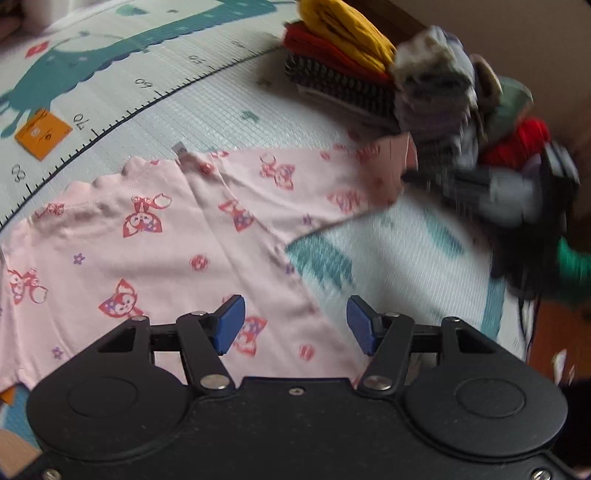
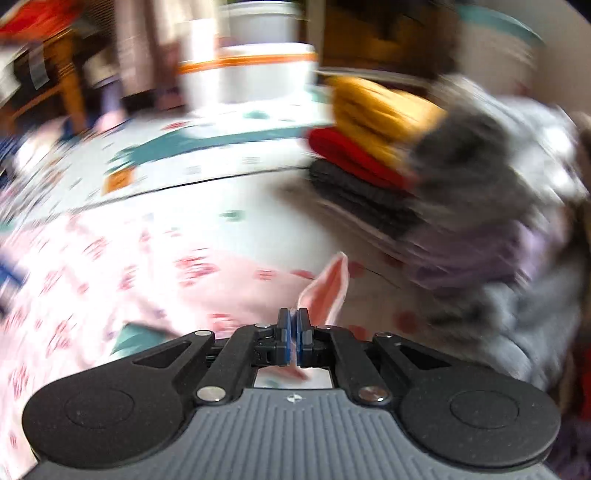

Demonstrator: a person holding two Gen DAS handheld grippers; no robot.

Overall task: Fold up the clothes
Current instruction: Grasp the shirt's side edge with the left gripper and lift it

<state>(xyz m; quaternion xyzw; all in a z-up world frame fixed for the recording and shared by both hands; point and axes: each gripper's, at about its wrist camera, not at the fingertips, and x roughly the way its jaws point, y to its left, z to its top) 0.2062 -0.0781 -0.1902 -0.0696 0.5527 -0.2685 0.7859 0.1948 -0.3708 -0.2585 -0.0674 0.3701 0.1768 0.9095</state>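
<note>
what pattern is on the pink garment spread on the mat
Red cartoon fox faces with bows, plus small purple flowers, on the pink garment; clearest in the left wrist view.

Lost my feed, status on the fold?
Left gripper open above pink printed garment. Right gripper shut on its edge. Clothes pile alongside, nothing blocking.

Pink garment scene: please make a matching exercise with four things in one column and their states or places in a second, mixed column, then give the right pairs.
Things:
1. left tool
2. right tool
3. pink garment
4. yellow cloth

States or places:
A. on top of the folded stack
B. shut on a corner of the fabric
C. spread flat on the mat
D. open, above the fabric

Pairs: 1-D, 2-B, 3-C, 4-A
</note>
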